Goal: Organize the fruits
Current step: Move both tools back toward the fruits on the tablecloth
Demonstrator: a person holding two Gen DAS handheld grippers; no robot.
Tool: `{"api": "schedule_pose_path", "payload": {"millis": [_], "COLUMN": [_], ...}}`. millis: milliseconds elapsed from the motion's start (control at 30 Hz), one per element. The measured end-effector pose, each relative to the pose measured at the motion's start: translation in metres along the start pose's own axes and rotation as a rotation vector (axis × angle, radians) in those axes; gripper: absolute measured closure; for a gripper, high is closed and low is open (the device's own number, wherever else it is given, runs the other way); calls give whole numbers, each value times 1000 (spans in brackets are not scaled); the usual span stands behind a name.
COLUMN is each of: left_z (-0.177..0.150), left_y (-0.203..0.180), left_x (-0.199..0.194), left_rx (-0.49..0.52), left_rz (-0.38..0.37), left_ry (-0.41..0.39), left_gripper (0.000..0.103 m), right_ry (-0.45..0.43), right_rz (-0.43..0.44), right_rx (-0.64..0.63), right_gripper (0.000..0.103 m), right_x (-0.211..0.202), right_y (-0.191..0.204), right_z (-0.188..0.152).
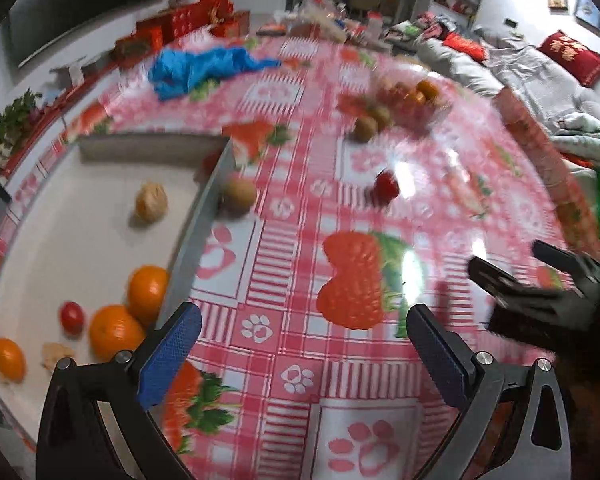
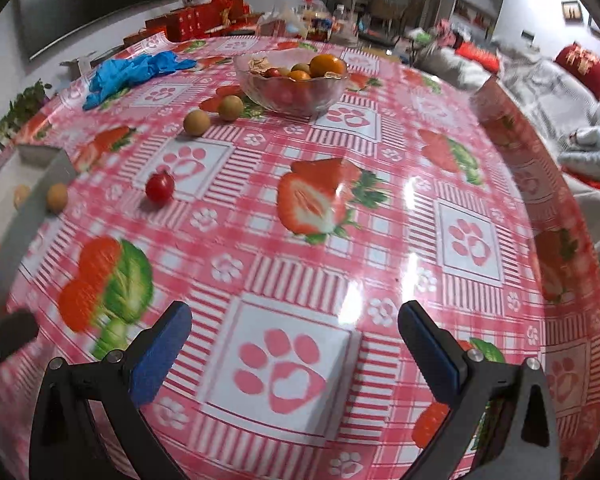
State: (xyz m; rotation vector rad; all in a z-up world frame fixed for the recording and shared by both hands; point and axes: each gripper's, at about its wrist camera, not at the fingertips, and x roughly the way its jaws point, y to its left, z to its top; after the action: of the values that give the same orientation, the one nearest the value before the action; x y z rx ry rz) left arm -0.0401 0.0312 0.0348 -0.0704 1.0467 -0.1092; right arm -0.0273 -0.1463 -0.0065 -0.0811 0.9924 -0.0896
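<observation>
Both tools were found empty: the left gripper point(image 1: 304, 344) stood with its jaws spread wide over bare tablecloth point(image 1: 284, 248), and the right gripper point(image 2: 296, 340) likewise, gaping and holding nothing. Positions are given relative to the grey tray point(image 1: 198, 216). Inside it lay three oranges point(image 1: 116, 332), one small red tomato point(image 1: 72, 317) and a pale walnut-like piece point(image 1: 152, 202). A brown round fruit point(image 2: 57, 197) rested touching the tray's outer wall. A loose cherry tomato point(image 2: 160, 187) sat on the cloth near the tray, on the side toward the glass bowl point(image 2: 296, 80); two more brown fruits point(image 2: 197, 122) lay farther off, just beside that bowl, which itself held further fruit well apart from the tray. In my judgement the cherry tomato would handle as light, smooth-skinned and easily crushed — a gentle closure across its widest girth is advised, as it may roll or squirt free. It appeared near-spherical, so no meaningful long axis could be assigned; a small nub at its top suggested the stem end pointed upward, though blur prevented certainty. The brown fruits looked firmer and matte — less slippery, equally prone to rolling.
</observation>
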Motion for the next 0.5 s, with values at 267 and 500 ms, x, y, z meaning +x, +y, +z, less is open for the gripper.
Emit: {"api": "schedule_pose_path", "payload": {"millis": [267, 500], "left_z": [10, 41], "left_y": [2, -3], "left_x": [33, 55], "left_rx": [-21, -1], "left_rz": [54, 100], "left_ry": [-22, -44], "left_gripper": [0, 0], "right_ry": [-32, -39], "right_rz": [63, 60], "right_rx": [60, 63], "right_gripper": [0, 0], "right_x": [7, 8], "right_y": [-13, -15], "right_z": [-20, -22]}}
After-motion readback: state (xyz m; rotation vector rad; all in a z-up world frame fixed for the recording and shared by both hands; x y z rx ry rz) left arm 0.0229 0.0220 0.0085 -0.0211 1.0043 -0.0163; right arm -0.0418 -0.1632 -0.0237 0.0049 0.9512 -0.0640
